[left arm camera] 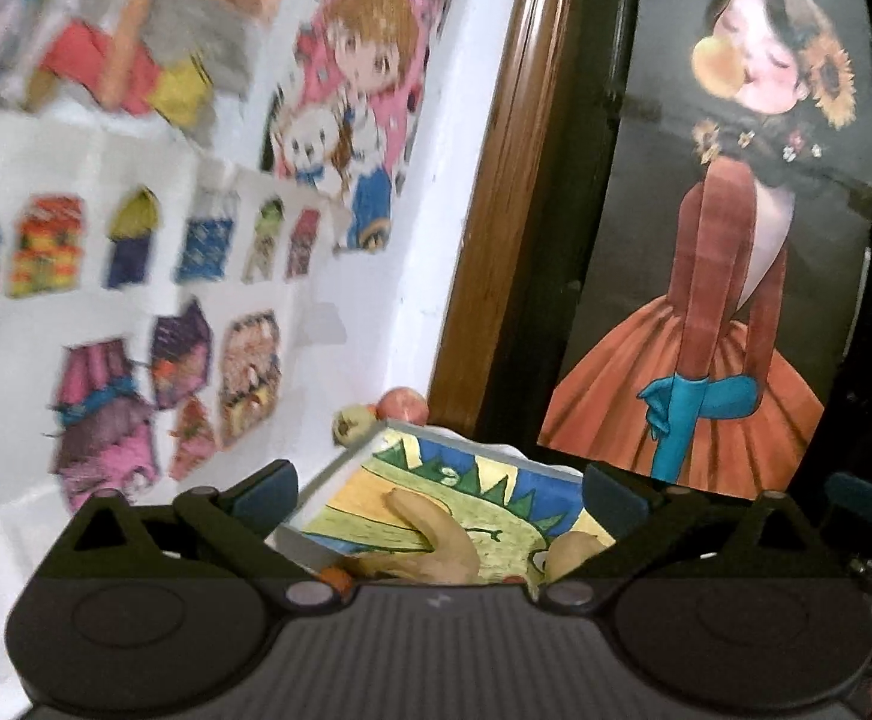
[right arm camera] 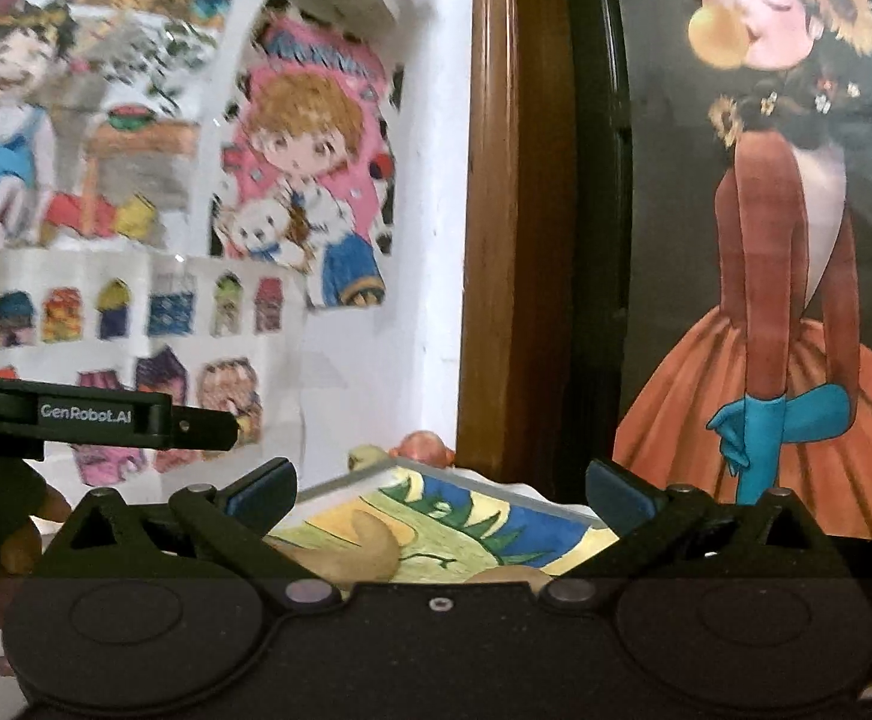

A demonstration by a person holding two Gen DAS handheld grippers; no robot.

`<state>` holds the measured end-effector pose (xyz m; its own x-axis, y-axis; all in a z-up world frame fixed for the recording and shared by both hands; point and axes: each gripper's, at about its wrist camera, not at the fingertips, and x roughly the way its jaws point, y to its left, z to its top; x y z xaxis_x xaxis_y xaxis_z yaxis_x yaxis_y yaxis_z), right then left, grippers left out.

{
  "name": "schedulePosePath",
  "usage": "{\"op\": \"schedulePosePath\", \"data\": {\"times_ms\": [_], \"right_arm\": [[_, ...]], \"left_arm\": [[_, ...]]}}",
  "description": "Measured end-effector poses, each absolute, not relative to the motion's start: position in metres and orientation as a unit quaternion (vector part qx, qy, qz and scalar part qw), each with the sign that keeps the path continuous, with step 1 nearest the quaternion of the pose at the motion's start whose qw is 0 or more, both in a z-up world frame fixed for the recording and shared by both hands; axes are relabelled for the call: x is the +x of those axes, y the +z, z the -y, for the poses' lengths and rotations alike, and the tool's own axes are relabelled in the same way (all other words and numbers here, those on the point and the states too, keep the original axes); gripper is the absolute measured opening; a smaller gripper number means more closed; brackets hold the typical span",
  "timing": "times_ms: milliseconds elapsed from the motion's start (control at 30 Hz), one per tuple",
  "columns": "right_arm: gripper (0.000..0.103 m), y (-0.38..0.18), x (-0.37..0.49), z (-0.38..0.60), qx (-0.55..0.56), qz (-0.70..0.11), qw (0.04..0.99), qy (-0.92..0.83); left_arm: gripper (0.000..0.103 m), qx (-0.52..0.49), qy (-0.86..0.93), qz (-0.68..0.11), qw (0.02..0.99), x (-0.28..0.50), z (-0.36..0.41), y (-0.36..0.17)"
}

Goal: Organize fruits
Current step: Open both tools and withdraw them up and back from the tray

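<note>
— Where is the fruit relative to your fingers?

— The pale banana [left arm camera: 436,546] lies on the coloured drawing [left arm camera: 472,492], low between your left gripper [left arm camera: 439,495] fingers and nearer the camera than their tips, touched by neither. A second yellowish fruit [left arm camera: 574,549] sits just right of the banana, close inside the right-hand finger. Past the drawing's far corner, a greenish round fruit [left arm camera: 352,425] and a reddish apple [left arm camera: 403,405] rest by the white wall.

— And the fingers themselves?

— Both pairs stand spread wide, holding nothing. Your right gripper [right arm camera: 439,495] frames the same banana [right arm camera: 364,552] on the drawing [right arm camera: 484,516], again below the tips, with the greenish fruit [right arm camera: 367,456] and apple [right arm camera: 424,444] beyond the drawing's far edge.

— What surrounds the drawing?

— Left of it, the wall carries children's cut-out pictures [left arm camera: 340,108]; right of it stands a brown wooden frame [left arm camera: 508,192], then a poster of a figure in an orange dress [left arm camera: 724,276]. In the right wrist view, your left gripper's body [right arm camera: 94,414] shows well left of the drawing, a hand [right arm camera: 16,534] under it.
</note>
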<state>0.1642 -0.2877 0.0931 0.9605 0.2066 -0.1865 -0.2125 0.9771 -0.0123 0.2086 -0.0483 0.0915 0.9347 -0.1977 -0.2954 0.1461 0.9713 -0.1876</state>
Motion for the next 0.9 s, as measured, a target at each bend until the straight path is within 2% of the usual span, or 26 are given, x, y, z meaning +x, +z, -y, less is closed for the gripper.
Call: {"op": "schedulePosePath", "data": {"times_ms": [400,900], "right_arm": [[0.102,0.096,0.085,0.269,0.003,-0.084,0.992,0.099],[0.102,0.060,0.049,0.245,0.015,-0.163,0.983,0.082]], "left_arm": [[0.103,-0.052,-0.081,-0.127,0.987,0.119,0.027,0.090],[0.103,-0.033,-0.067,-0.169,0.983,0.074,0.000,0.059]]}}
